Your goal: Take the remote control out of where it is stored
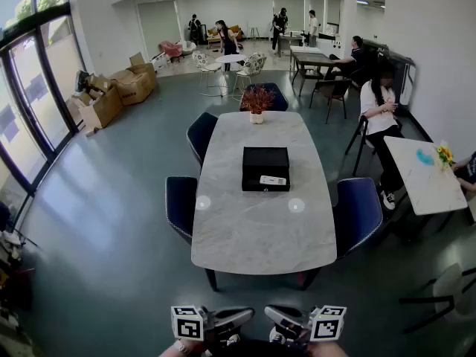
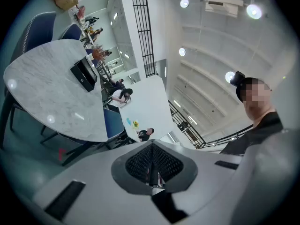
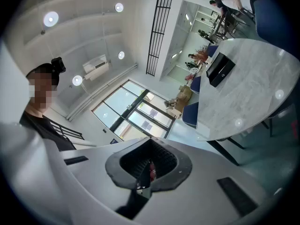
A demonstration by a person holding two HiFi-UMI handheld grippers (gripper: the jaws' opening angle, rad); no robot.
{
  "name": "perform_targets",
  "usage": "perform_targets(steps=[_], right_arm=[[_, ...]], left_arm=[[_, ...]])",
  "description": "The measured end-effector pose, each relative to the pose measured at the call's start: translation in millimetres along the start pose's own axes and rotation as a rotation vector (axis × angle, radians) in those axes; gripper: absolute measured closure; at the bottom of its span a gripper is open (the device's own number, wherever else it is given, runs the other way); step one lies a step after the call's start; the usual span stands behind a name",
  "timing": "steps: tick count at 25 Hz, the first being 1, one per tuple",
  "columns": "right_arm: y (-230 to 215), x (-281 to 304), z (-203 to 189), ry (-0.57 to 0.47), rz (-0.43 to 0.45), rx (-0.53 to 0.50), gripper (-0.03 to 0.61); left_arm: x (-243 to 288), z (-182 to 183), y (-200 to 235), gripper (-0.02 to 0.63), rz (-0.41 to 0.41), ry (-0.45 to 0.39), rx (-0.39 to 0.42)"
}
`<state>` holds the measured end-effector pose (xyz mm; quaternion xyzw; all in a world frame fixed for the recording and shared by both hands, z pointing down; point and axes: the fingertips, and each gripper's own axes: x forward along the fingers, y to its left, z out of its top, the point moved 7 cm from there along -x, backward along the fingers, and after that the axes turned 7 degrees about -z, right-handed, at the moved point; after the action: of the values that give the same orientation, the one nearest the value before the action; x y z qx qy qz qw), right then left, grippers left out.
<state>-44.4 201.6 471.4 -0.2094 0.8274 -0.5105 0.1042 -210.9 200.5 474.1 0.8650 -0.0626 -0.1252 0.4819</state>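
Wide grey office floor all round, and we start in close. The left gripper (image 2: 152, 167) has its jaws pressed together with nothing between them. Same story for the right gripper (image 3: 149, 167), closed on nothing. Both hang low at the bottom of the head view, tips turned in toward each other, well apart from the table. Out ahead is the oval grey-white marble table (image 1: 253, 233), and on its middle sits the flat black rectangular box (image 1: 265, 162), which looks closed. A small white oblong (image 1: 273, 180) lies along the box's near edge; I can't tell whether it is the remote control or a label. Dark blue upholstered chairs (image 1: 181, 203) flank the table, and a reddish plant in a white pot (image 1: 256, 103) stands at the far end.
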Motion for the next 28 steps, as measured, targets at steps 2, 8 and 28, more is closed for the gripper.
perform_targets(steps=[2,8,28], right_arm=[[0.5,-1.3,-1.1,-0.003,-0.002,-0.001,0.571],[2.2,-4.9,-2.6,0.001,0.000,-0.010,0.571],[-11.7,-23.1,8.0,-0.051,0.015,0.040,0.571]], left_arm=[[-0.3,-0.8,-1.4,0.606,0.002,0.000,-0.001],[0.8,-4.9,-2.8,0.606,0.004,-0.008,-0.001],[15.5,-3.8,-0.1,0.606,0.037,-0.001,0.015]])
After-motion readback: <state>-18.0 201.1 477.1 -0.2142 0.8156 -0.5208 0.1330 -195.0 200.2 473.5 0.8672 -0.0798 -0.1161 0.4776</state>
